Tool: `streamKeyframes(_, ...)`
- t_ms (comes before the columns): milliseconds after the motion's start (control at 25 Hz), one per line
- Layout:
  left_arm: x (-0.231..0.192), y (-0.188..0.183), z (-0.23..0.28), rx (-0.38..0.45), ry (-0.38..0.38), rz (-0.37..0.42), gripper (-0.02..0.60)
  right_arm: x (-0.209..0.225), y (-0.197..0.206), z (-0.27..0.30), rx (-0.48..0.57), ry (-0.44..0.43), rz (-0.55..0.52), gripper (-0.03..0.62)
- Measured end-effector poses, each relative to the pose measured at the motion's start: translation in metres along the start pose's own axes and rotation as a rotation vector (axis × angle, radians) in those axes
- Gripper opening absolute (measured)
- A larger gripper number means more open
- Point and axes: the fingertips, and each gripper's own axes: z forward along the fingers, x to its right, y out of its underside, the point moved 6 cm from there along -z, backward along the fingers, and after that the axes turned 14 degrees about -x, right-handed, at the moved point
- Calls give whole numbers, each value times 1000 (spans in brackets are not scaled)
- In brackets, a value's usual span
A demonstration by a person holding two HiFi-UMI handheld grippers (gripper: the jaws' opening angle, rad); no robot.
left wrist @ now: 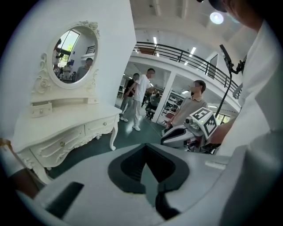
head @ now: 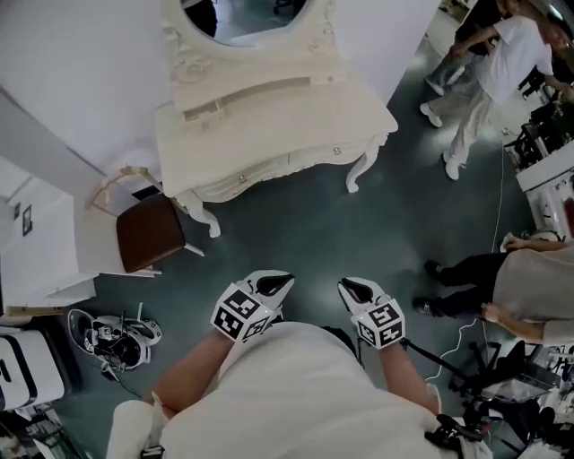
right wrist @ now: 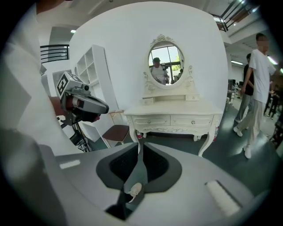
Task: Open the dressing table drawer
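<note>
The white dressing table (head: 269, 116) stands against the wall at the top of the head view, well ahead of both grippers. Its two front drawers (head: 238, 179) (head: 334, 152) are closed, each with a small knob. My left gripper (head: 285, 280) and right gripper (head: 344, 285) hang close to my body over the dark floor, both pointing towards the table with nothing in them. In the left gripper view the table (left wrist: 66, 128) is at the left beyond the shut left gripper (left wrist: 146, 146). The right gripper view faces the drawers (right wrist: 152, 120) squarely, and the right gripper (right wrist: 139, 145) has its tips together.
A brown-seated chair (head: 148, 233) stands left of the table, beside a white shelf unit (head: 36, 242). An oval mirror (head: 242, 18) tops the table. One person (head: 484, 81) walks at the upper right; another person (head: 529, 278) is at the right edge. Gear (head: 112, 336) lies at lower left.
</note>
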Motion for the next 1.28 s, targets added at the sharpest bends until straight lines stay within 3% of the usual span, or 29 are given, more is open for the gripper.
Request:
streamKeyframes(240, -70, -13, -31, 46, -5, -27, 0, -2, -72, 35, -15, 37, -14, 43)
streamKeyframes(600, -171, -46, -47, 90, -107, -134, 21, 67, -171, 104, -41, 29, -53, 64)
streamKeyframes(960, -262, -131, -20, 107, -199, -206, 0, 205, -266, 176, -6, 6, -19, 64)
streamKeyframes(1280, -314, -215, 11, 87, -258, -286, 0, 338, -342, 237, -23, 13, -17, 64)
